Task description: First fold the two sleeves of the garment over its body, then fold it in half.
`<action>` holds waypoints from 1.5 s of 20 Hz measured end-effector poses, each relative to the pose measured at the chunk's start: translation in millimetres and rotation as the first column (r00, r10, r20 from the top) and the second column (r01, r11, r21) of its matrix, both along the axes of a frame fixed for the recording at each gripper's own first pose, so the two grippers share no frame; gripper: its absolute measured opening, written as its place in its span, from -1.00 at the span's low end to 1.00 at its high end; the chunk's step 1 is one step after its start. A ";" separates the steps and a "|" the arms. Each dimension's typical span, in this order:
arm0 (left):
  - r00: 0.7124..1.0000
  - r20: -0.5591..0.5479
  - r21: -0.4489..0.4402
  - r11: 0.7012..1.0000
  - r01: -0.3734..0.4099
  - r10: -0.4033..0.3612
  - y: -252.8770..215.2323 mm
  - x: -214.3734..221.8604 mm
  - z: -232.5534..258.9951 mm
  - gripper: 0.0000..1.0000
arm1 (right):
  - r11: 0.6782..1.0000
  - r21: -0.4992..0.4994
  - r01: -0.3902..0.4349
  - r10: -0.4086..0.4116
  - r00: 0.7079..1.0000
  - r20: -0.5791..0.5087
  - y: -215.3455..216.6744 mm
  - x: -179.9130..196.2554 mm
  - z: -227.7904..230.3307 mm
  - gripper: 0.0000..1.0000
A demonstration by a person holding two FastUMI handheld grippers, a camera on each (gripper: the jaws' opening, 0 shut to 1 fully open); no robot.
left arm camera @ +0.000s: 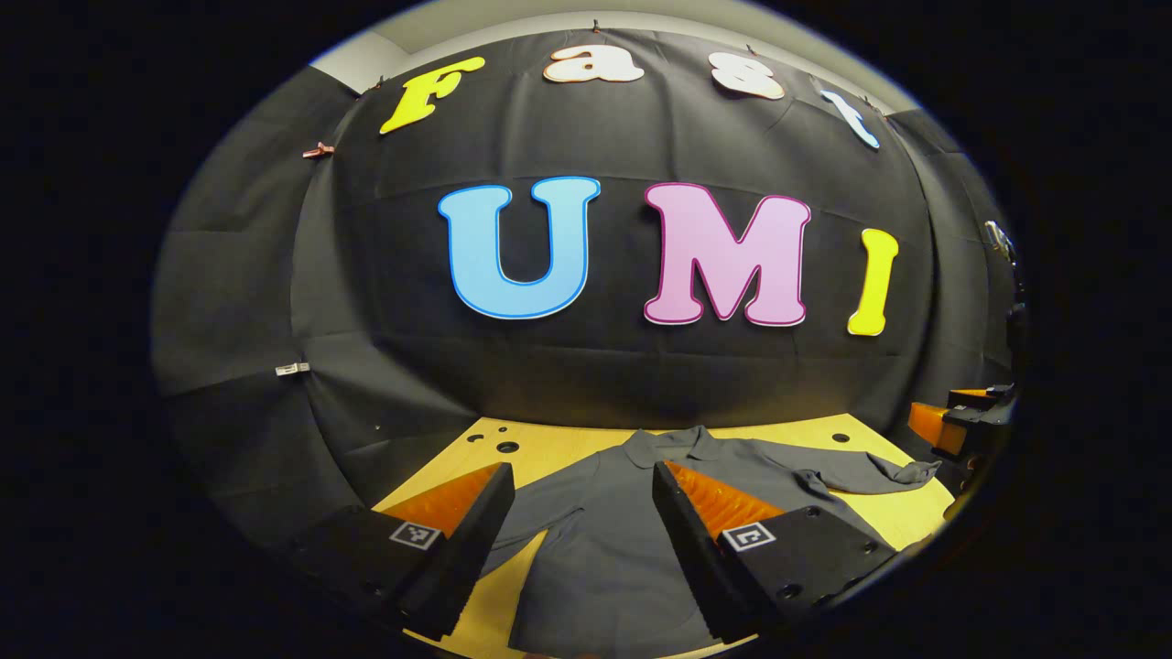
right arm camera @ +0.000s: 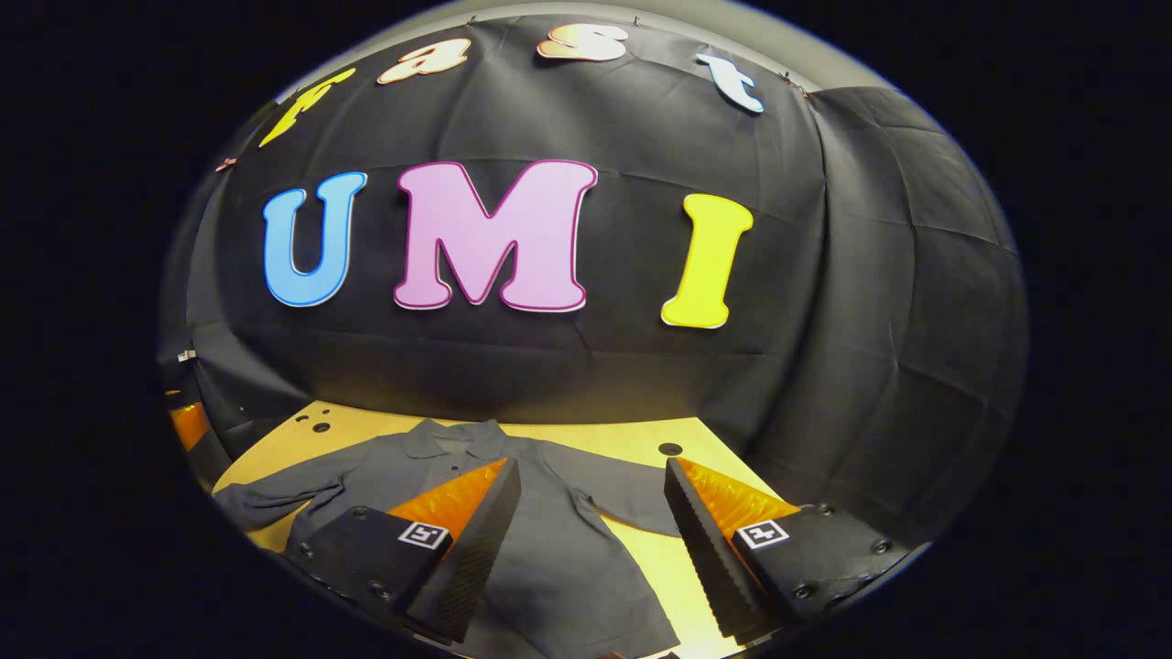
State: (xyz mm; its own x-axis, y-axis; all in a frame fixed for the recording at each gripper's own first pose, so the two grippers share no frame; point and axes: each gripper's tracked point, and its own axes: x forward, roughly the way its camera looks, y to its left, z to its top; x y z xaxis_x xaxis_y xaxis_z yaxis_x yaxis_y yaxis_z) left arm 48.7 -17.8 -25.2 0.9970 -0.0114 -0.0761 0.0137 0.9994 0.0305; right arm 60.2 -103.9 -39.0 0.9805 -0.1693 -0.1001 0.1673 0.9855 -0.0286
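Your left gripper [left arm camera: 579, 499] and right gripper [right arm camera: 593, 494] hover spread and empty above the dark grey collared shirt [left arm camera: 613, 549], lying flat on the pale wooden table [left arm camera: 549, 448]. Soft and limp, it will sag; pinch each sleeve near its cuff.

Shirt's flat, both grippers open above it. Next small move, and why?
Probably lower the left gripper toward the near sleeve: the grey polo shirt lies spread on the wooden table with both sleeves unfolded, and both the left and right gripper are open, holding nothing.
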 end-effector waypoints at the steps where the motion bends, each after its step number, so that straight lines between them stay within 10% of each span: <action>1: 1.000 -0.004 0.000 1.000 -0.005 0.005 0.9 0.6 -0.4 0.92 | 1.000 0.004 0.019 -0.019 1.000 -0.009 -11.1 3.8 -3.9 0.95; 14: 0.983 -0.139 0.022 0.992 -0.122 0.124 14.6 8.7 -21.4 0.92 | 0.949 0.109 0.296 -0.264 0.934 -0.242 -181.9 45.2 -107.8 0.95; 30: 0.967 -0.250 0.143 0.990 -0.016 0.052 -21.7 34.5 -36.6 0.94 | 0.932 0.037 0.362 -0.309 0.841 -0.444 -294.8 102.0 -231.0 0.96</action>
